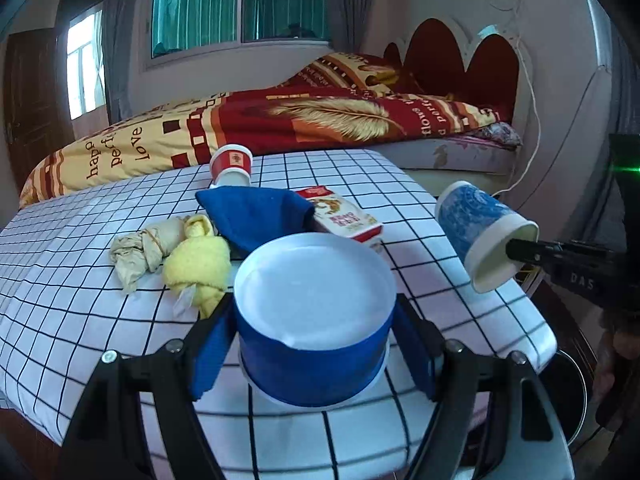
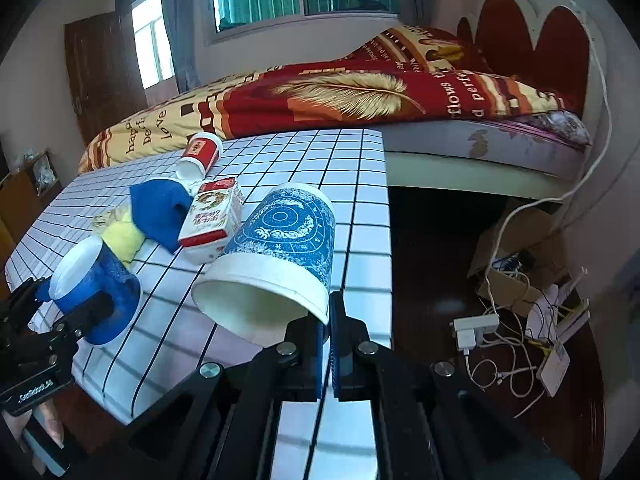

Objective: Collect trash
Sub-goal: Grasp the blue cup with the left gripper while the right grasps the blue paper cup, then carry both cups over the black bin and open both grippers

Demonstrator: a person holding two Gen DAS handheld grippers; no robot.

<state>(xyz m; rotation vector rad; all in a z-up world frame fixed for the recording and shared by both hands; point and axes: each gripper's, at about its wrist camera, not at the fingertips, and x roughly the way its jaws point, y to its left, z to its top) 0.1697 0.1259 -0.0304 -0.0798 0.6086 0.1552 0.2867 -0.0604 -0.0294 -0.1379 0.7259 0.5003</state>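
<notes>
A: Left gripper: we note its jaws spread wide around a blue-banded white cup, one pad on each side of the wall. The cup stands upright, mouth up, over the near part of the checked tablecloth.

B: Right gripper: we see the pads pinched together on the rim of a blue patterned paper cup. That cup lies tilted, mouth toward the camera, at the table's right edge and lifted clear of the cloth.

A: Left on the table, we log: a crumpled tan paper wad touching a yellow cloth, a blue cloth behind them, a red-and-white carton just beside it.

B: And a red-and-white cup tipped over at the far edge, near the bed.
</notes>
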